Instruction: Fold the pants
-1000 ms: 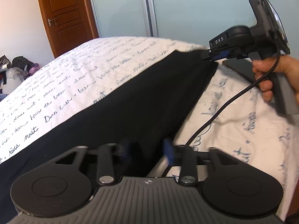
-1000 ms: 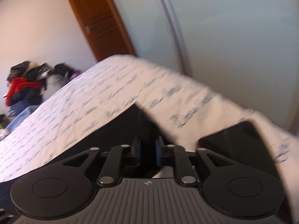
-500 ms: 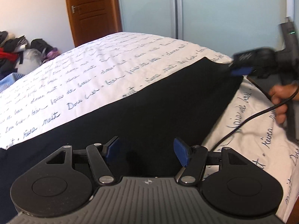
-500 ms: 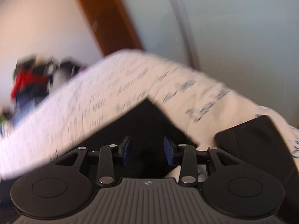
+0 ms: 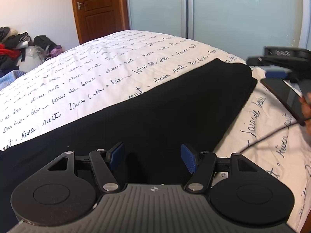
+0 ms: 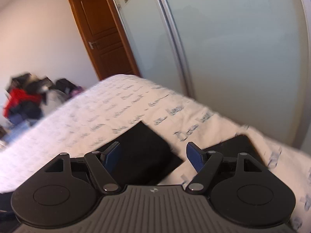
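Both grippers wide, above pants (image 5: 155, 106).

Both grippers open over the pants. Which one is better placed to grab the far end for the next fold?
Right, probably. The right gripper hangs open directly over the far corner of the pants; the left gripper is open over the middle of the fabric, away from that end.

Right tongs (image 5: 279, 71) blurred, cut off at frame edge; bedspread lettering (image 6: 186, 132) smeared.
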{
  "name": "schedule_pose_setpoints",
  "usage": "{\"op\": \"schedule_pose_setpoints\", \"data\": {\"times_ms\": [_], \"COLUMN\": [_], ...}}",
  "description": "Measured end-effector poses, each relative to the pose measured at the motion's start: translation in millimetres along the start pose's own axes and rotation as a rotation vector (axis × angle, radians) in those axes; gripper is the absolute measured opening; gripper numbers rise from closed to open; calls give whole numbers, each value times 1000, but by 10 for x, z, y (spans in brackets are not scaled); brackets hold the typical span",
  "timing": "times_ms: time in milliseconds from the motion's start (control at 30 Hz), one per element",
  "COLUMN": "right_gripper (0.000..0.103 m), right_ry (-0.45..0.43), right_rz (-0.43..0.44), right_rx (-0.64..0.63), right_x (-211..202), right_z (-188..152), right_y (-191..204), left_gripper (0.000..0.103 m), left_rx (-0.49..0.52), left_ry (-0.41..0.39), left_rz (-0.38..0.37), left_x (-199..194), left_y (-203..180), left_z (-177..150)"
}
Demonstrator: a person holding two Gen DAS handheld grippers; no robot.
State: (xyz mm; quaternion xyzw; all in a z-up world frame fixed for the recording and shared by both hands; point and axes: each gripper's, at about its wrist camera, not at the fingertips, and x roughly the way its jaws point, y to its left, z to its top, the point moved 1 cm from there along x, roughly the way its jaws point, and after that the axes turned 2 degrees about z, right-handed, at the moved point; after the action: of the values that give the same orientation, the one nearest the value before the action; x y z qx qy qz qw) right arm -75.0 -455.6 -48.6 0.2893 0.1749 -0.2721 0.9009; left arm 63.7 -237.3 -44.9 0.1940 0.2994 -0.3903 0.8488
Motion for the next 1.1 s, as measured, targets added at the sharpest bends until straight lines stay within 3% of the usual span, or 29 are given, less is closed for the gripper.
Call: {"op": "schedule_pose_setpoints", "data": {"times_ms": [167,400,567,600,633,667,767,900,1000,1100], "right_gripper": [74,75,75,72,60,40,14,11,11,11], "right_ry": [176,171,104,91,84,81,88,49,18,13], "right_rz": [128,168,193,198,198,191,195,181,161,159], "right_rx": [127,169,276,298,307,306,334,185,12,-82], "right_x": [100,318,504,536,556,598,684,622,529,516], "right_z": [-185,-245,-156,-141,-116,-96,-64,-41,-11,6], "right_y": [-21,33,-50,-65,-76,-81,-133,37,281,450], "left_gripper": [69,69,71,73,74,75,75,75,76,78], "left_rx": [-43,-30,-25,-28,-31,-36,-61,-160,-289,-448], "left_ry": [2,52,38,33,29,24,12,-10,7,47], "left_rz": [-12,-41,-28,-24,-21,-17,-6,-34,-101,-182], "left_x": [9,113,98,89,82,76,58,43,68,126], "left_y": [37,2,-14,-5,3,17,85,240,413,605], "left_z": [29,14,20,27,31,36,45,95,106,78]}}
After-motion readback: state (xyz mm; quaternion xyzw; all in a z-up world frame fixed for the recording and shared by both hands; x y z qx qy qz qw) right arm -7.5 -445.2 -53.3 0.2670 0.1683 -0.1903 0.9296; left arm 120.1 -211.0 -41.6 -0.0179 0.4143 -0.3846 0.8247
